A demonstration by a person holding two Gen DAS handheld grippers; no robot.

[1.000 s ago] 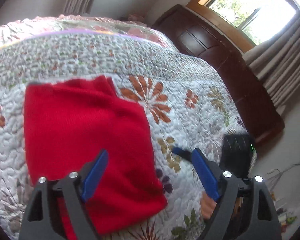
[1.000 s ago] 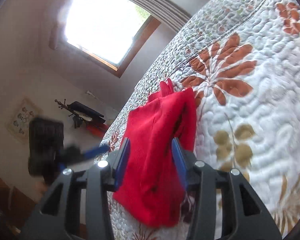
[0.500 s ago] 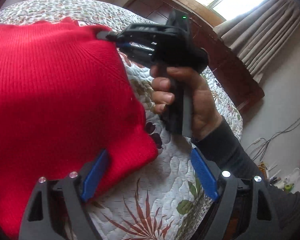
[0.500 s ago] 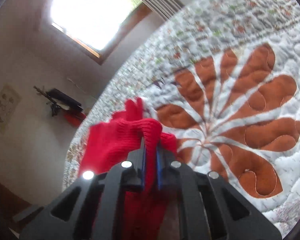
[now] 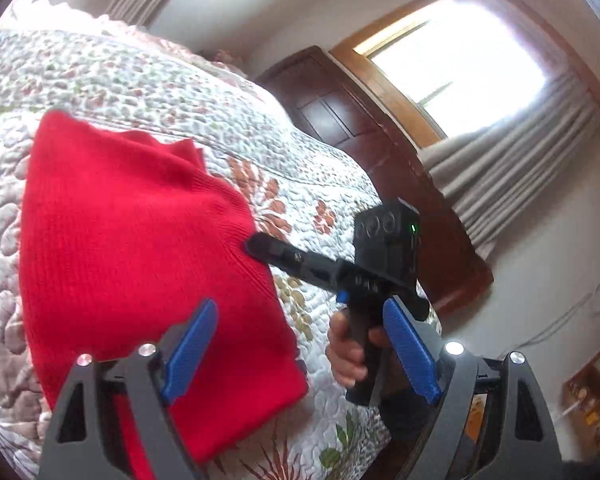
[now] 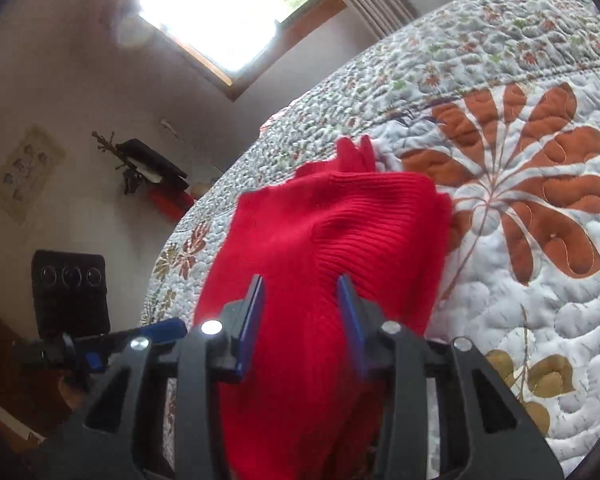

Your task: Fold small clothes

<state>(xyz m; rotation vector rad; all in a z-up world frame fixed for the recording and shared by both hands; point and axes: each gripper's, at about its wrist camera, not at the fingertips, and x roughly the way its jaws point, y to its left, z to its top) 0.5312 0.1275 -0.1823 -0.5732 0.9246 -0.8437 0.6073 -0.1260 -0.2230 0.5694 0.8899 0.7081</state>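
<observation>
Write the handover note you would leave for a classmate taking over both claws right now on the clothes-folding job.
Left claw: open, empty, above the near edge of the red knit garment.
Right claw: open, its fingers either side of a raised ridge of the garment, not clamped.
The garment lies folded over in layers on the floral quilt.
Done: at least one fold.
Left: probably flatten that ridge, check the edges line up, and finish any last fold.

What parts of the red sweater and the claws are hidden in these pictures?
- Left wrist view: the red sweater's near edge is covered by the left claw frame.
- Left wrist view: the right claw's tips look thin and dark against the sweater's edge; open or shut can't be told there.
- Right wrist view: the sweater's near end hides behind the right claw.
- Both views: the sweater's underside lies against the quilt.
</observation>
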